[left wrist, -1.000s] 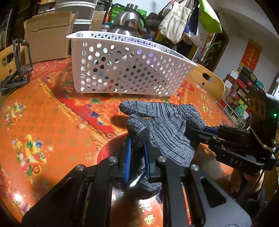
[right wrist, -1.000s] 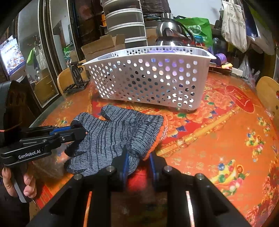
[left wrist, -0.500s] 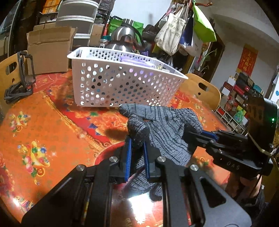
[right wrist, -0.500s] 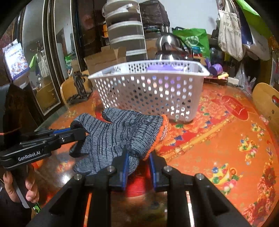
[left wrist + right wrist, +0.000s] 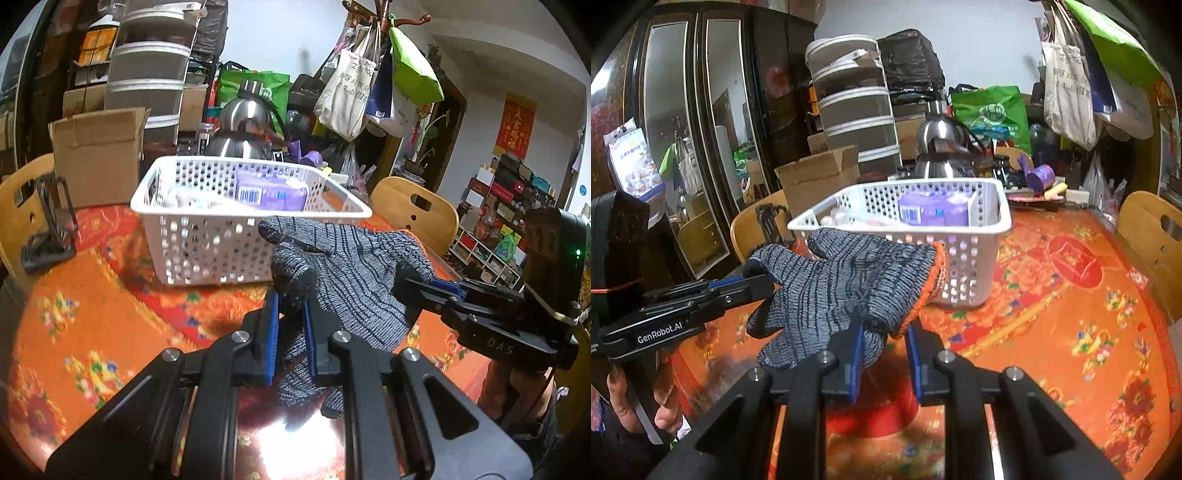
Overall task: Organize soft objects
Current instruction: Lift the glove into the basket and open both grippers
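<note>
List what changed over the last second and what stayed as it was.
Both grippers lifted the grey knit glove off the tablecloth, up to the rim of the white basket. Unchanged: left gripper and right gripper stay shut on the glove; the basket hasn't moved.

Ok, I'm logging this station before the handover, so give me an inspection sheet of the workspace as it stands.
Surface: table under an orange-red patterned cloth.
Job's things: grey knit glove, held up off the table; white perforated basket holding a purple pack.
Clutter: cardboard box, steel kettle, black stand.
Grippers: left gripper and right gripper both shut on the glove.
Cables: nothing seen.
Surroundings: wooden chairs, hanging tote bags, stacked drawers.
</note>
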